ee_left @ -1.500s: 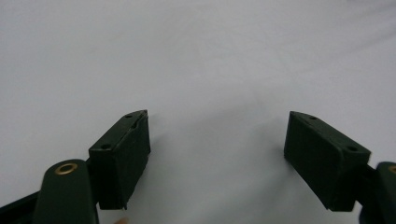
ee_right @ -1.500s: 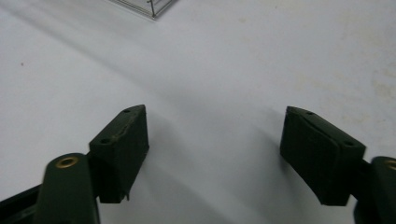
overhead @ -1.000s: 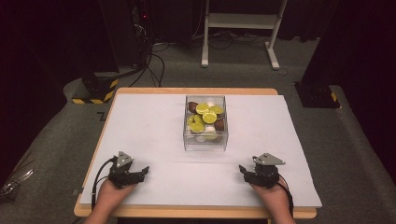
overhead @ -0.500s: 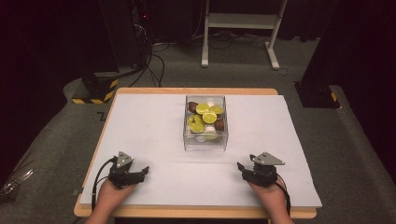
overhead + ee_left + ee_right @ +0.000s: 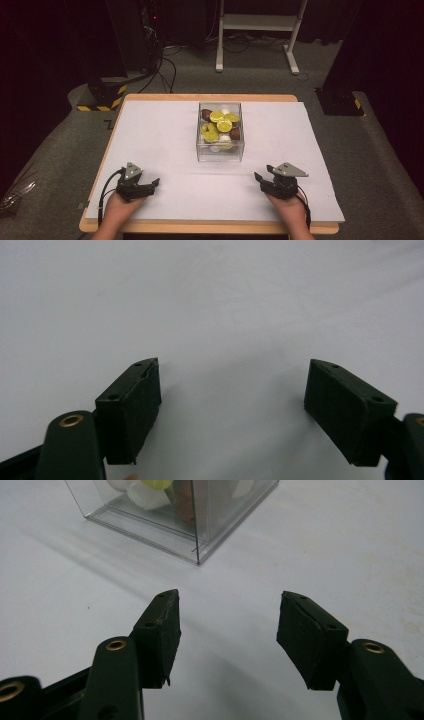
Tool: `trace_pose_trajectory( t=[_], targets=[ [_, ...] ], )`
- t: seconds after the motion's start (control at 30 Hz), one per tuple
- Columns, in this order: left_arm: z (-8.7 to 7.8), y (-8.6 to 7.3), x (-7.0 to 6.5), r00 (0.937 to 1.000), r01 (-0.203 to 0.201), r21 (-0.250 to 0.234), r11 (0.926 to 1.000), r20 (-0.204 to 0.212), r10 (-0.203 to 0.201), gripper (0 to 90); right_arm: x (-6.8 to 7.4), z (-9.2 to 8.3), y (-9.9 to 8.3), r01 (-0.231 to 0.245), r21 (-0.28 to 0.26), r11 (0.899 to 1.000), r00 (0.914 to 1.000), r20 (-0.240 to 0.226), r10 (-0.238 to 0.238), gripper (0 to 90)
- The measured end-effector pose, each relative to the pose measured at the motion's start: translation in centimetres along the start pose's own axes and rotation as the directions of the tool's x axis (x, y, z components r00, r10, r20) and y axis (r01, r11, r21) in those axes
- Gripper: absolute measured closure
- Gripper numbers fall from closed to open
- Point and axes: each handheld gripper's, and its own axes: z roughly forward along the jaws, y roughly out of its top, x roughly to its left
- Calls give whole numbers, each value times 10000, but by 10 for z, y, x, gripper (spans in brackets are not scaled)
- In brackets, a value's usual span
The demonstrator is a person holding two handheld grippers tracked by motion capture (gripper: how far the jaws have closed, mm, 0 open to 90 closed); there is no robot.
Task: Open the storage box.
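Observation:
A clear plastic box point(image 5: 220, 150) stands in the middle of the white table cover, holding lime halves point(image 5: 220, 123), brown pieces and white pieces. My left gripper point(image 5: 153, 184) rests low at the front left, open, with only bare white surface between its jaws point(image 5: 232, 385). My right gripper point(image 5: 259, 178) sits at the front right, open and empty, turned toward the box. In the right gripper view point(image 5: 229, 615) the box's near corner point(image 5: 197, 535) stands just ahead of the jaws, a short gap apart.
The white cover point(image 5: 165, 130) lies on a wooden table whose front edge point(image 5: 210, 228) runs just behind my hands. Beyond the table are a white stand's legs point(image 5: 257, 30), black cables and a yellow-black striped base point(image 5: 102, 97) on grey carpet.
My right gripper has shifted a little left and turned toward the box. The left gripper has stayed put.

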Motion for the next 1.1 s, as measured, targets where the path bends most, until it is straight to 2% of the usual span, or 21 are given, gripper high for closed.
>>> trace_pose_trajectory(
  t=[0.07,0.27,0.47,0.53,0.63,0.8,1.1],
  targets=[
    [0,0,0,10000,-3,3,10000,0,3,229,0,0,0,0,-46,10000,10000,0,0,423],
    [0,0,0,10000,-17,56,10000,27,17,228,10,-3,0,463,-17,9989,9988,-132,-463,426],
    [0,1,1,9999,-105,132,9999,41,105,228,12,-9,9,258,-264,9993,9991,-333,-267,425],
    [0,1,1,9999,-108,155,9998,51,107,228,12,-6,18,373,-291,9989,9989,-280,-381,429],
    [-1,1,2,9997,-227,247,9994,48,226,228,14,-2,22,464,-348,9983,9983,-339,-476,439],
    [-1,1,3,9995,-300,267,9992,43,299,228,17,6,24,281,-374,9989,9985,-449,-297,461],
    [-1,1,2,9999,-170,170,9997,30,170,228,25,9,33,402,-713,9966,9966,-683,-450,493]
  ],
)
